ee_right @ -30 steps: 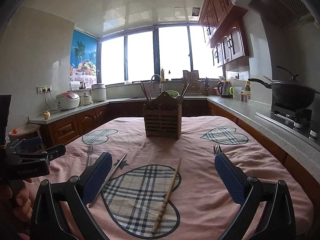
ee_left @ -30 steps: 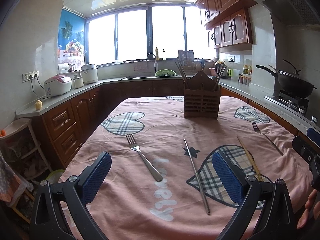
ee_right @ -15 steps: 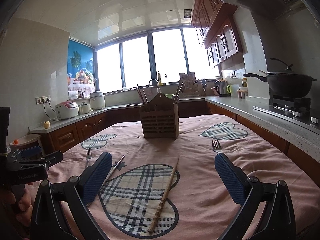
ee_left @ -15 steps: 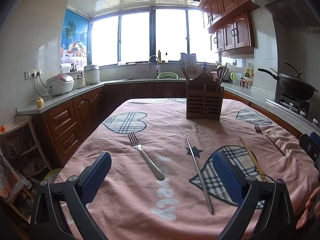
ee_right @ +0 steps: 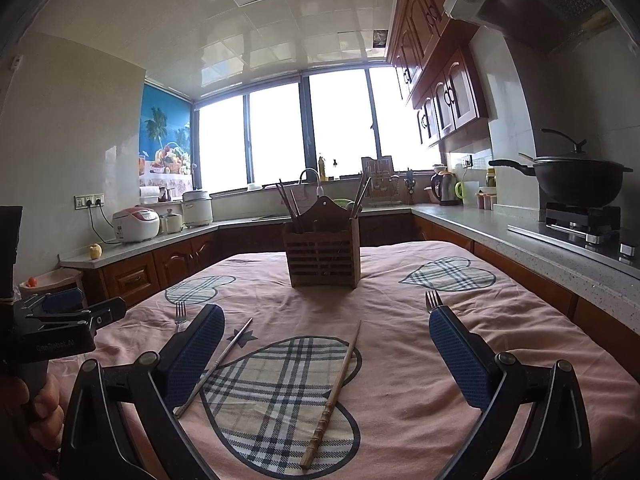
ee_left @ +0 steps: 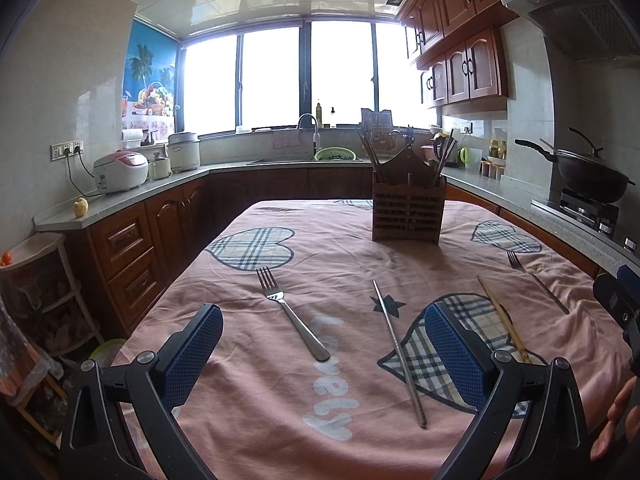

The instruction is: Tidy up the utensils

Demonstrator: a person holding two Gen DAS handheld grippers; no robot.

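Both hand-held grippers are hovering spread and empty over the pink tabletop [ee_left: 248,392].

The slim steel chopstick [ee_left: 399,354] is lying lengthwise, pointing away, inside the left hand-held gripper [ee_left: 322,354]'s gap, nearer than the right hand-held gripper [ee_right: 326,358].

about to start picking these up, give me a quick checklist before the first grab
1. Left gripper open and empty: ok.
2. Right gripper open and empty: ok.
3. Wooden holder upright on the tablecloth, top reachable: ok.
4. Loose pieces lie apart, none overlapping: left fork, metal chopstick, wooden chopstick, right fork: ok.
5. Which holder compartment has free room: cannot tell.
6. Right fork handle in the right wrist view: hidden behind a pad, not ok.
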